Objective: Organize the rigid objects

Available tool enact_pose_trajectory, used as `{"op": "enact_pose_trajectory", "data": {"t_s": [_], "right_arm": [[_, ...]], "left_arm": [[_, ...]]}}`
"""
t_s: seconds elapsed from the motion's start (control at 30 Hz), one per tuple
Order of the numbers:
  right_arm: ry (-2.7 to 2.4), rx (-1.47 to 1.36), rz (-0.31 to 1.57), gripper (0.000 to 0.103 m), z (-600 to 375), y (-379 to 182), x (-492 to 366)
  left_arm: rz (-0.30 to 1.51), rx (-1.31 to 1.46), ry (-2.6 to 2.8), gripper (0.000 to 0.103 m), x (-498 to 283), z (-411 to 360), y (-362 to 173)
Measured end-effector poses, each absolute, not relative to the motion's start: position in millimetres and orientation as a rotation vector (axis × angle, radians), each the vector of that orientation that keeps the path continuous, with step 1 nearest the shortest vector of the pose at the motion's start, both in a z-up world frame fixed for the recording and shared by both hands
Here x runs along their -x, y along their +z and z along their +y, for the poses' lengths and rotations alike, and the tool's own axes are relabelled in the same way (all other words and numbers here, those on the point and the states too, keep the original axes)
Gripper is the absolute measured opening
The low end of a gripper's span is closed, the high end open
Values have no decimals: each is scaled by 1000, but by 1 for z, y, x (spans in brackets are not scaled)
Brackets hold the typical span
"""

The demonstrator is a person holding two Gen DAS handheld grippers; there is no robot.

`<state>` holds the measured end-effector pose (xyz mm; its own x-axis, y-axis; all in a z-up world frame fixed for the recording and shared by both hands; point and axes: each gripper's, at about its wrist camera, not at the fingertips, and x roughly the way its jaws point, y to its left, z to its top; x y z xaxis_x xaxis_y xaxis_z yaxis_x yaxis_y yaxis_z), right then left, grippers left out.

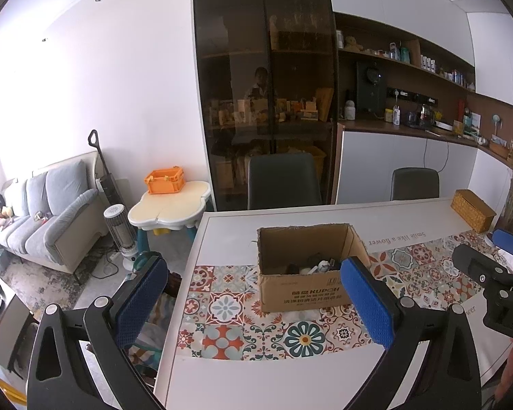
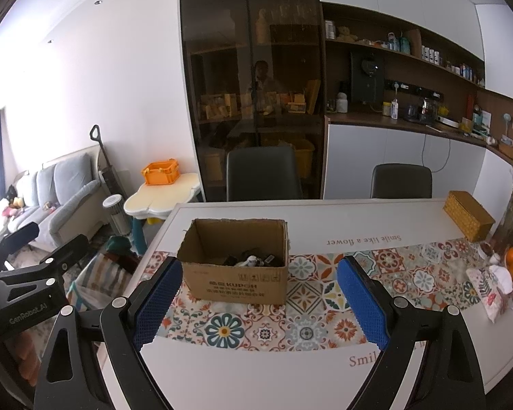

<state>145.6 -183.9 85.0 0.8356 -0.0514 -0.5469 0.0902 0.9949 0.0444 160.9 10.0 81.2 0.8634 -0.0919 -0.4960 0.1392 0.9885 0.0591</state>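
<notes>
Cardboard box (image 2: 236, 266) sat open-topped on the patterned table runner (image 2: 307, 321), small items (image 2: 253, 260) heaped inside | ahead of both tongs, long side facing them | right gripper (image 2: 256, 304) squarer to it, spread, empty | left gripper (image 1: 253, 304) beside it, spread, empty, box toward its right pad | both hovered short of it.

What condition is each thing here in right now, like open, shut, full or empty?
Cardboard box: top open, upright on the table, small objects inside.
Left gripper: open, holding nothing.
Right gripper: open, holding nothing.
Wicker box: lid shut, at the table's far right.
Orange crate: open-topped, on the small side table; contents not visible.
Glass cabinet: doors shut.
</notes>
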Motion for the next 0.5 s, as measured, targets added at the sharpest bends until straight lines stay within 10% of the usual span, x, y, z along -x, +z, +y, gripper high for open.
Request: {"op": "enact_pose_trajectory", "data": {"t_s": [0.5], "right_arm": [[-71, -70, 578, 92, -183, 84, -148]], "left_arm": [[514, -99, -110, 103, -162, 11, 82]]}}
